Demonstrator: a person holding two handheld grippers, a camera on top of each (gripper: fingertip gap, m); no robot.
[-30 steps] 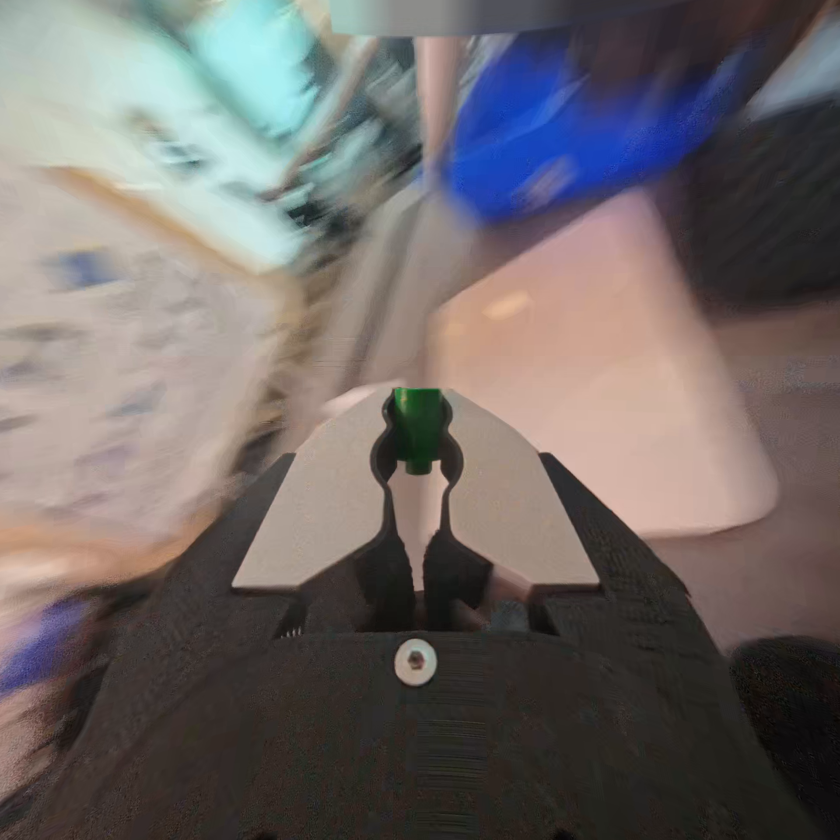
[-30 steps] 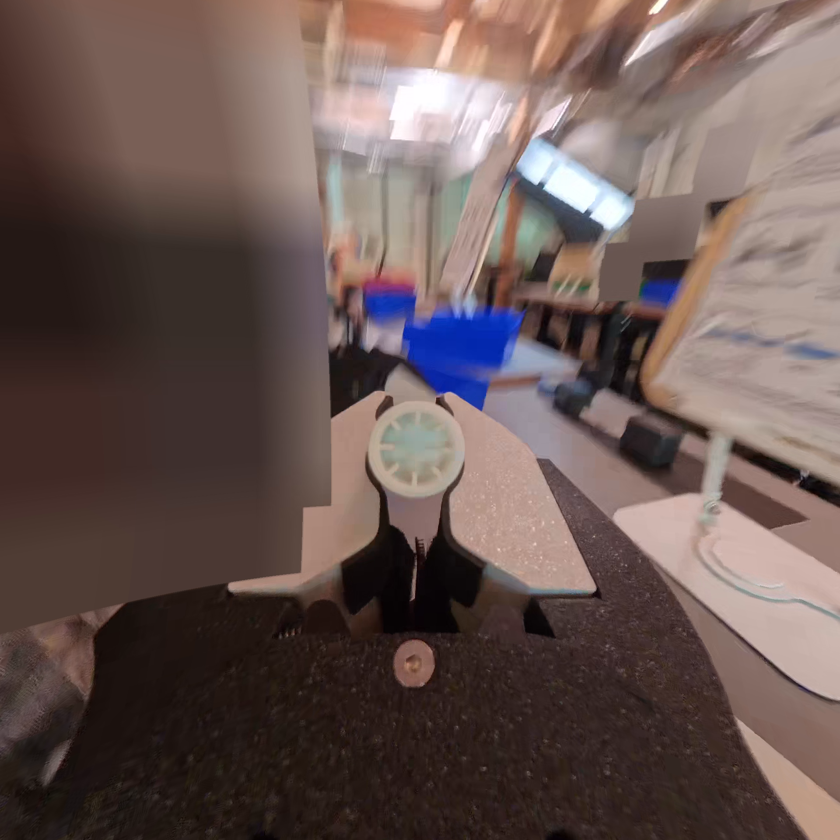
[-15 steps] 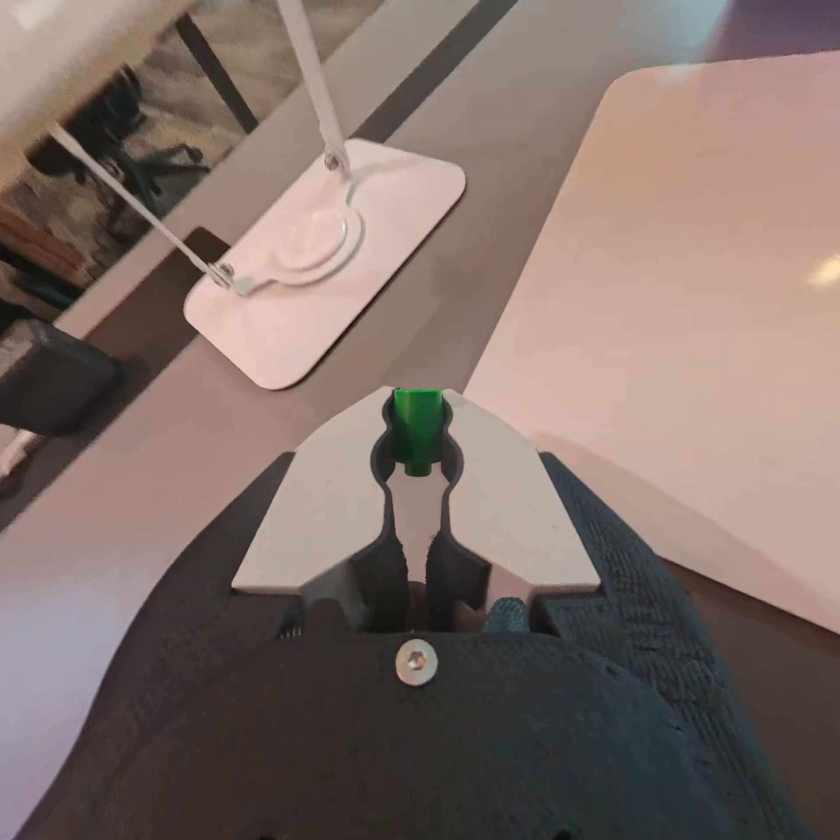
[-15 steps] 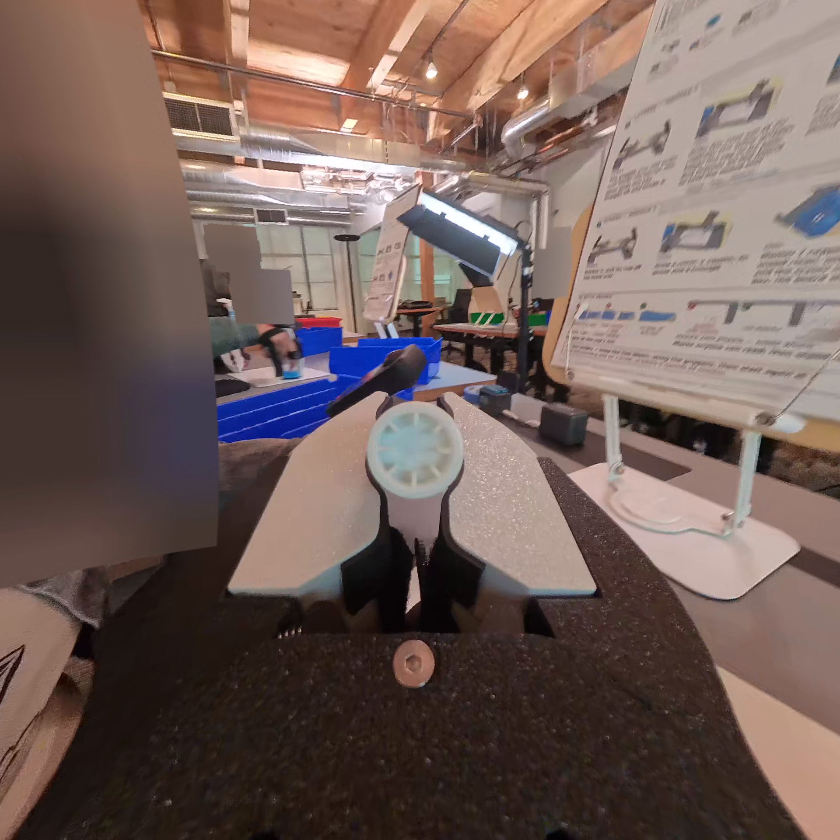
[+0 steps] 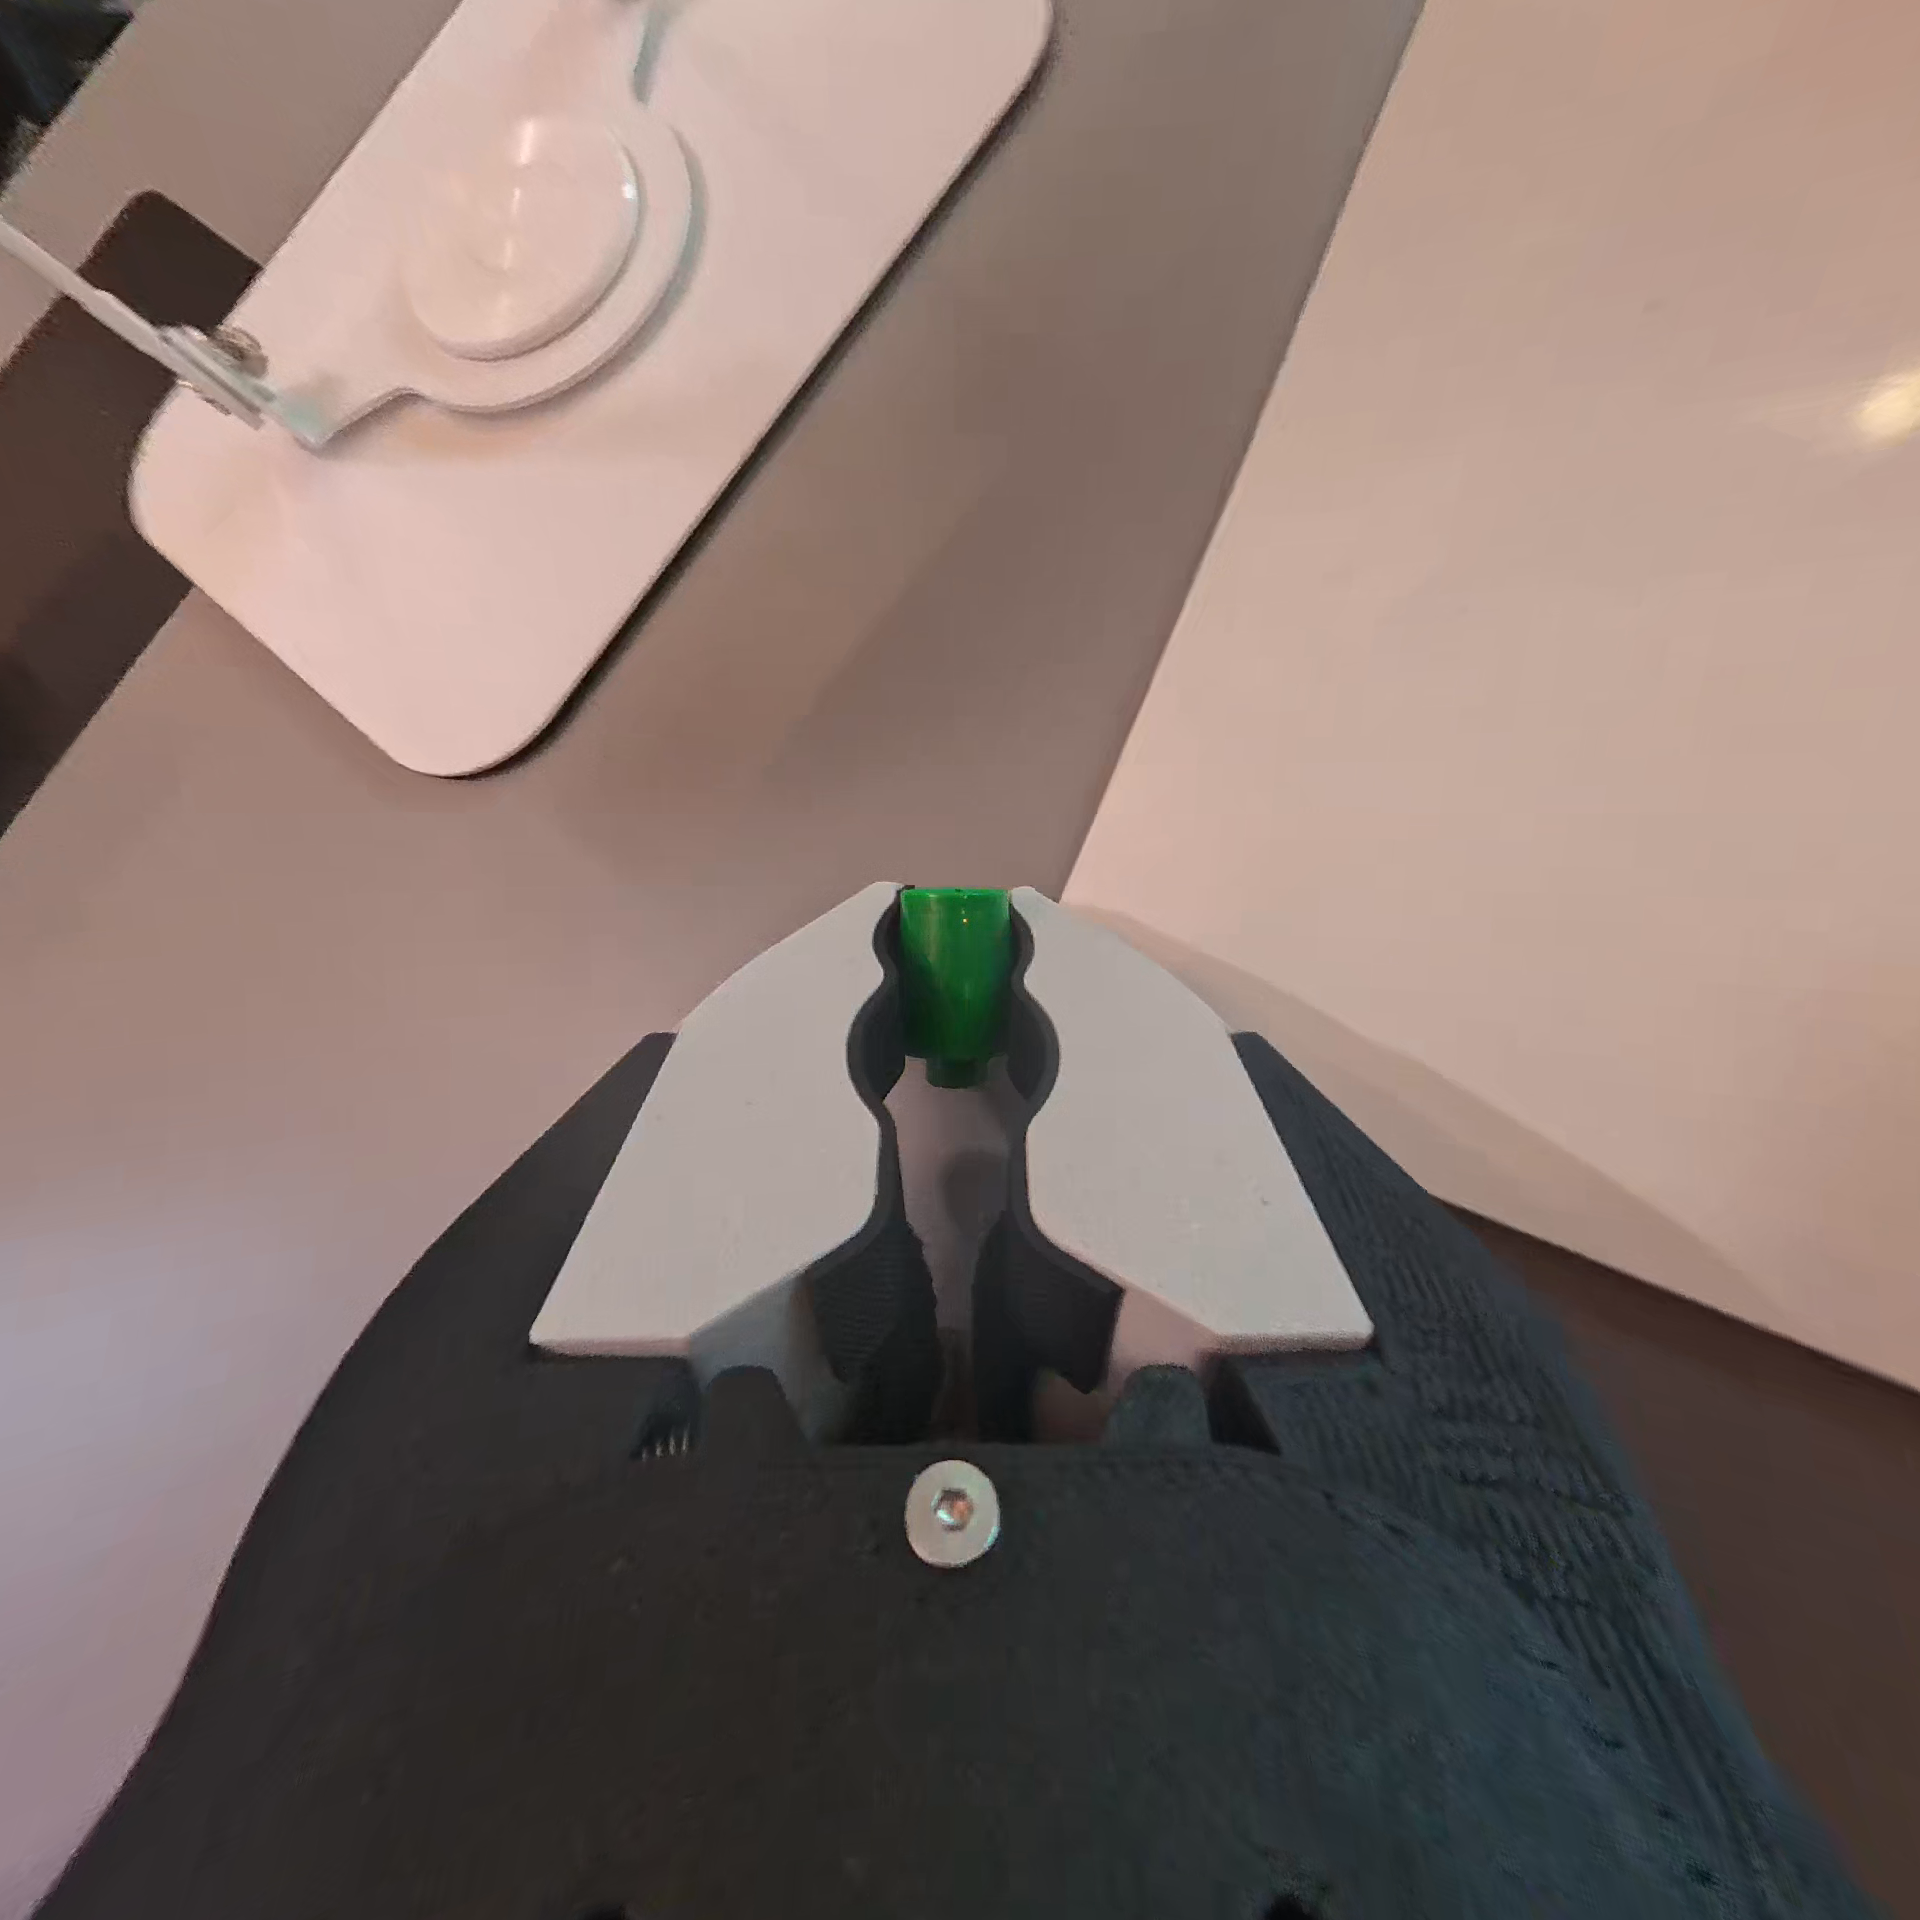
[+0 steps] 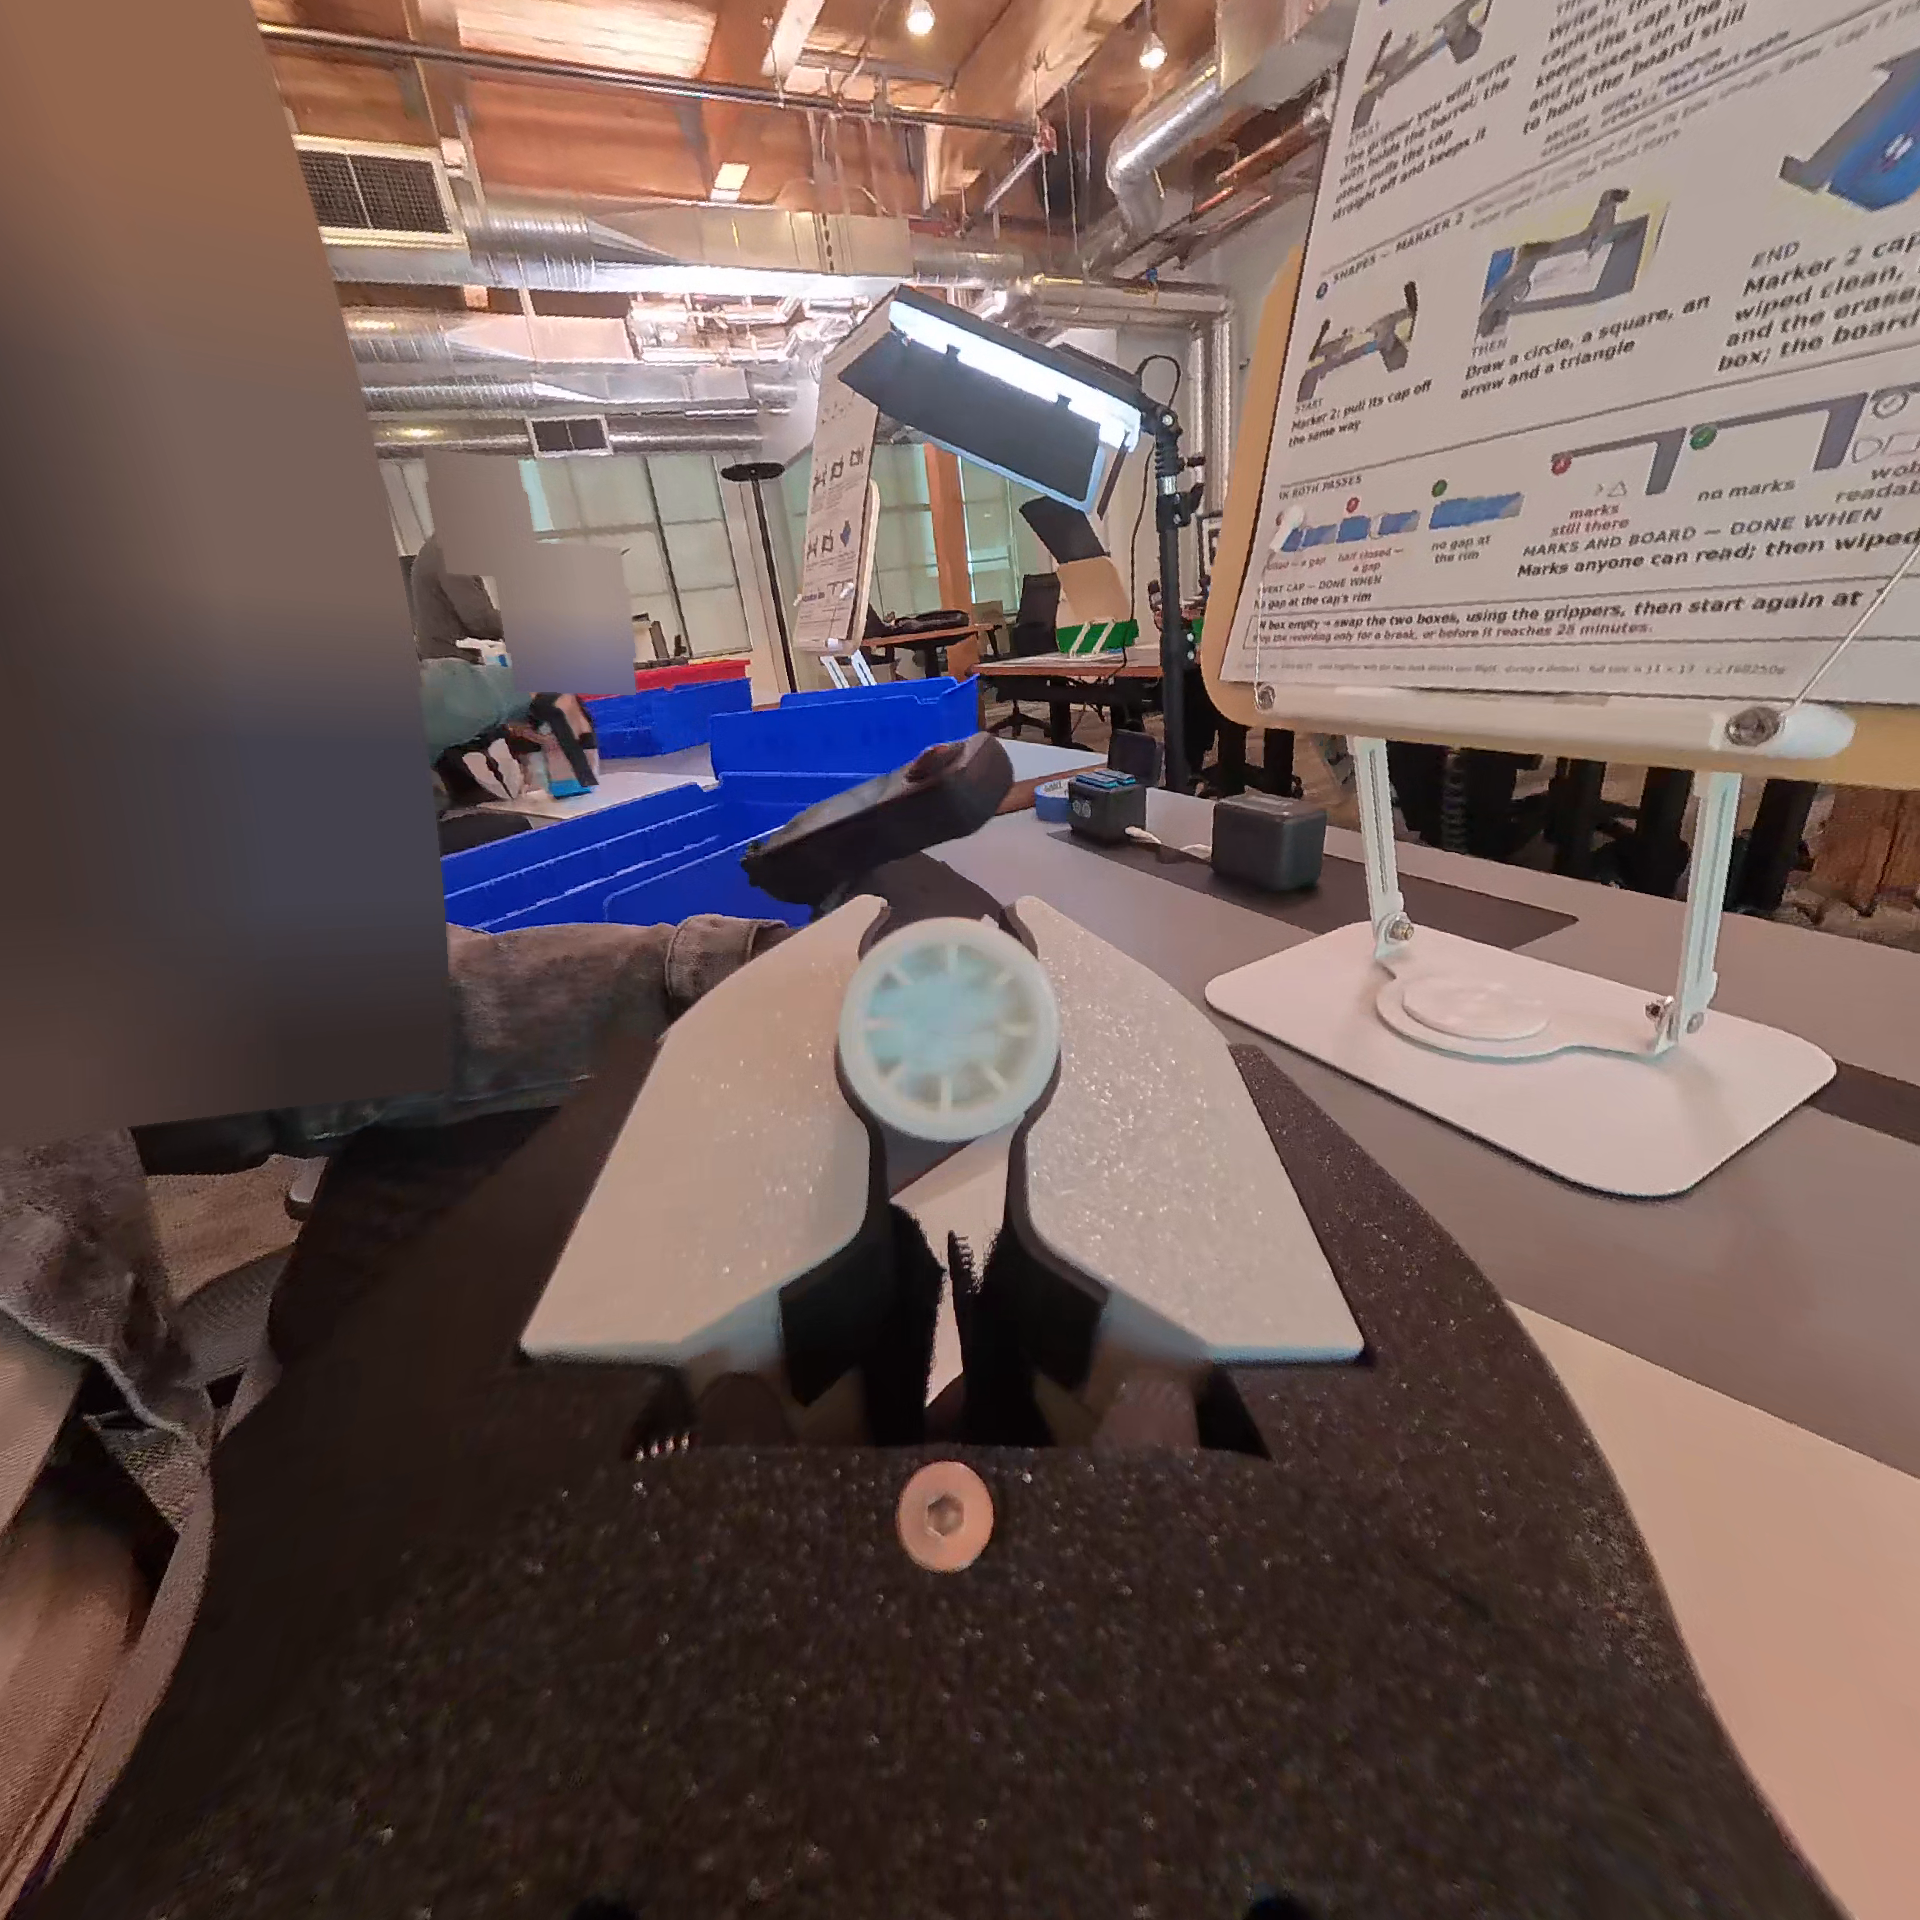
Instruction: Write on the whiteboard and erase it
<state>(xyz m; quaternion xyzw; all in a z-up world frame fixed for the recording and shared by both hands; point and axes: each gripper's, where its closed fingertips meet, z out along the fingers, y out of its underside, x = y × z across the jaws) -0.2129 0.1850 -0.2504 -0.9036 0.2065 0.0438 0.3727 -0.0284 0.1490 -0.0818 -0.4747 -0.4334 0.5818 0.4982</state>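
Between my left claw point(image 5: 954, 914) fingers sits the green marker cap point(image 5: 953, 982), pinched at the tips, above the grey table point(image 5: 416, 987) just beside the whiteboard point(image 5: 1558, 623). My right claw point(image 6: 948, 925) is pressed onto the white marker barrel point(image 6: 948, 1034), end-on to camera. White stand base point(image 5: 582, 343) lies near, upper left.
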